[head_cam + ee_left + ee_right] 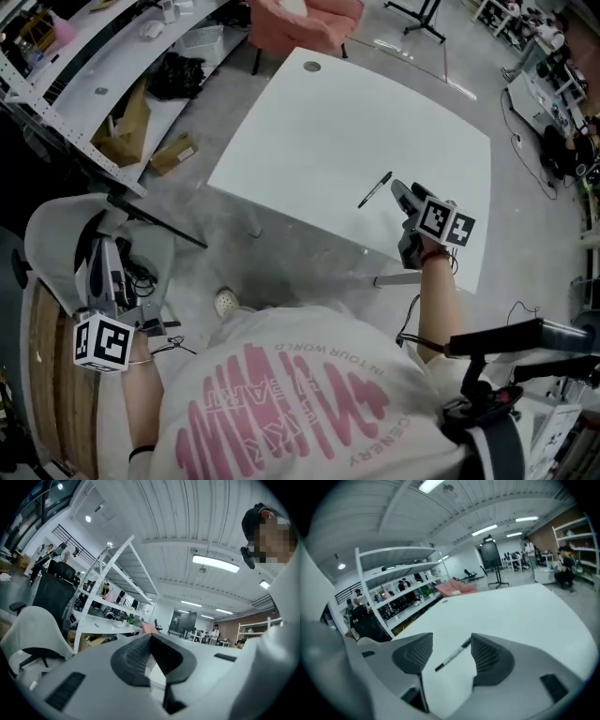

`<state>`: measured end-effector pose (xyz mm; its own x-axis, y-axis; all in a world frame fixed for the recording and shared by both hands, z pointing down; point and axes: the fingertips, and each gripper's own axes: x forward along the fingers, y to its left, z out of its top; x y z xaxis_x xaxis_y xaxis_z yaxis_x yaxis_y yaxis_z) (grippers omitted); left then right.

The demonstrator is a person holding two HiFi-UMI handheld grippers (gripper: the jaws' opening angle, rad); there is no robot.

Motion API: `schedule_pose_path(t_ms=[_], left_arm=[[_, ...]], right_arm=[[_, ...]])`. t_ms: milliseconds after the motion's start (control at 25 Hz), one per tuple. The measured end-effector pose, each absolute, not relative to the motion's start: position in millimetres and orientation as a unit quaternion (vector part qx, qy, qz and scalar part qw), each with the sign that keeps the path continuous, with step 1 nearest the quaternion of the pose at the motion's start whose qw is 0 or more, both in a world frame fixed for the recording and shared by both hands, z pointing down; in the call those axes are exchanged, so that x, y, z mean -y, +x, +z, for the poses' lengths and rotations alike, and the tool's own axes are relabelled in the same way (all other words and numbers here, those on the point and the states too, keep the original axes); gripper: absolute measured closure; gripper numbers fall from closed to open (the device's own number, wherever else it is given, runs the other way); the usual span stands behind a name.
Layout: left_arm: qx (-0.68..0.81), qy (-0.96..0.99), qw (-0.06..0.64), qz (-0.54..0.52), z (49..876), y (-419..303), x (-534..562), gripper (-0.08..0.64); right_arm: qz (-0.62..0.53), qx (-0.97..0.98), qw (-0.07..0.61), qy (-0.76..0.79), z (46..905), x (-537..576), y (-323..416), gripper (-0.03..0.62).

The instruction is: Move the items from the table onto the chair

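On one table (pixel 356 112), one pen (pixel 375 189), right gripper (pixel 449 645) fingers spread near it, left gripper (pixel 150 643) fingers clenched.

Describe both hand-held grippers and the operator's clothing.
Left hand-held gripper and right hand-held gripper: light grey bodies, dark ribbed pads, each with a white cube carrying black square markers. The person wears a white short-sleeved T-shirt with pink print.

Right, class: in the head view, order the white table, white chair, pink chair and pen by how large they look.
1. white table
2. white chair, helped by nearness to the camera
3. pink chair, farther off and cut by the top edge
4. pen
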<state>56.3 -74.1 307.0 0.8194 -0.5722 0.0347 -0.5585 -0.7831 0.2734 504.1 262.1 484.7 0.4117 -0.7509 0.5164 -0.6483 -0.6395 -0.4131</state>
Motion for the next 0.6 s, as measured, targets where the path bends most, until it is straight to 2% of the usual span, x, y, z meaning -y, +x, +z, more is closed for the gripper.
schedule_pose_path(t_ms=[160, 280, 440, 560, 600], left_arm=[[0.276, 0.952, 0.129, -0.006, 313, 75, 73, 0.55], [0.282, 0.951, 0.124, 0.006, 314, 70, 68, 0.551], [0.313, 0.94, 0.133, 0.008, 316, 45, 63, 0.549], [0.333, 0.931, 0.147, 0.005, 324, 23, 68, 0.551], [0.337, 0.929, 0.151, 0.004, 327, 17, 72, 0.549]], right_arm=[[-0.432, -0.38, 0.064, -0.815, 542, -238, 494, 0.33], [-0.472, -0.341, 0.021, -0.813, 567, -226, 489, 0.331], [-0.462, -0.311, -0.072, -0.827, 572, -225, 494, 0.339], [-0.447, -0.307, -0.094, -0.835, 571, -224, 492, 0.351], [-0.447, -0.303, -0.095, -0.836, 571, -225, 490, 0.379]])
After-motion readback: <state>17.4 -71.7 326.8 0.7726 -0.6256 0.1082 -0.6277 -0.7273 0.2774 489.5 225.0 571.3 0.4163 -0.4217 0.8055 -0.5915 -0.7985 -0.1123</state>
